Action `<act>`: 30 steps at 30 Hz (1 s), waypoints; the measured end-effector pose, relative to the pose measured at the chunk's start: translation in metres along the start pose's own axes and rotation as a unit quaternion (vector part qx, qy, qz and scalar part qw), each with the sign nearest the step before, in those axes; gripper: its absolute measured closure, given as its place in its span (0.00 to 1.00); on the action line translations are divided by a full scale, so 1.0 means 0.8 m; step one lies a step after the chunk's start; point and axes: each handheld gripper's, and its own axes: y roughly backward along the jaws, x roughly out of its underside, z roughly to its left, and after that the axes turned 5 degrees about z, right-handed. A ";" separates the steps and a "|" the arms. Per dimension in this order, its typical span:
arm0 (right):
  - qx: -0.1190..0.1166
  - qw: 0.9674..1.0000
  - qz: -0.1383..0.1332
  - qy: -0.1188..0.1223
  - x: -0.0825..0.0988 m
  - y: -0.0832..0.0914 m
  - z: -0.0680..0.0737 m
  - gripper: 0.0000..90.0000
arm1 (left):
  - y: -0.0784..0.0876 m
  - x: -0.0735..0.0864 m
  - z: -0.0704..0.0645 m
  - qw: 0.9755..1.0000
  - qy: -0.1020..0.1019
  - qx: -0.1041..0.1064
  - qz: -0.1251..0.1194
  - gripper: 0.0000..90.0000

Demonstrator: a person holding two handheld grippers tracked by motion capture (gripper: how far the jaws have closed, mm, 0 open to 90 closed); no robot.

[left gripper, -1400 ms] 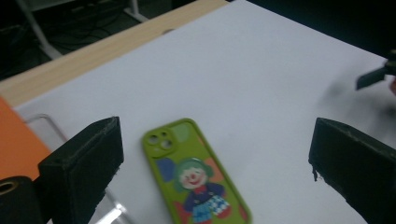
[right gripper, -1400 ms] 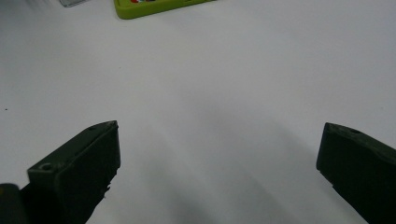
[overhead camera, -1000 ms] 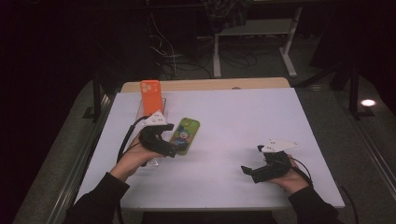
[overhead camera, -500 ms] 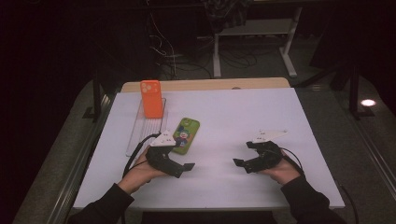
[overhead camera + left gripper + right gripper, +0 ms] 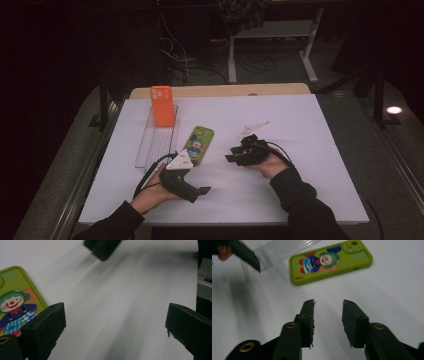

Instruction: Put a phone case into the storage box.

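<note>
Green case [image 5: 198, 145]: a lime phone case printed with a clown is seen lying flat on the white table [image 5: 325, 165], picture side up, camera cut-out at its far end; it is placed just right of the clear rack [image 5: 156, 142] and between the two grippers.
Orange case [image 5: 162, 105]: stood upright at the far end of the rack, well apart from both grippers.
Change, left: the left gripper [image 5: 197, 191] has been drawn back from the green case toward the near edge since a second ago.
Change, right: the right gripper [image 5: 231, 158] has been brought leftward across the table, nearer the green case; its jaws have just been closing, with nothing between them.
Left hand pose: the gripper is held low near the table, pointed right; its jaws are spread wide over bare table, the case just beside the left one.
Right hand pose: the gripper is pointed left at the case's near end, short of it; a narrow gap is kept between its jaws.
</note>
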 end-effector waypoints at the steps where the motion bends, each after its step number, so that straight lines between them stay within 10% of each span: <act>1: -0.002 1.000 0.003 0.002 -0.007 -0.006 0.000 0.73 | -0.001 0.001 -0.002 1.000 -0.003 0.002 0.003 0.03; 8: -0.017 1.000 0.005 0.011 -0.057 -0.045 0.003 0.97 | -0.009 0.002 -0.012 1.000 -0.018 0.012 0.006 0.03; 30: -0.037 0.996 0.051 0.066 -0.148 -0.160 0.024 0.98 | -0.010 0.003 -0.011 0.999 -0.032 0.009 0.016 0.03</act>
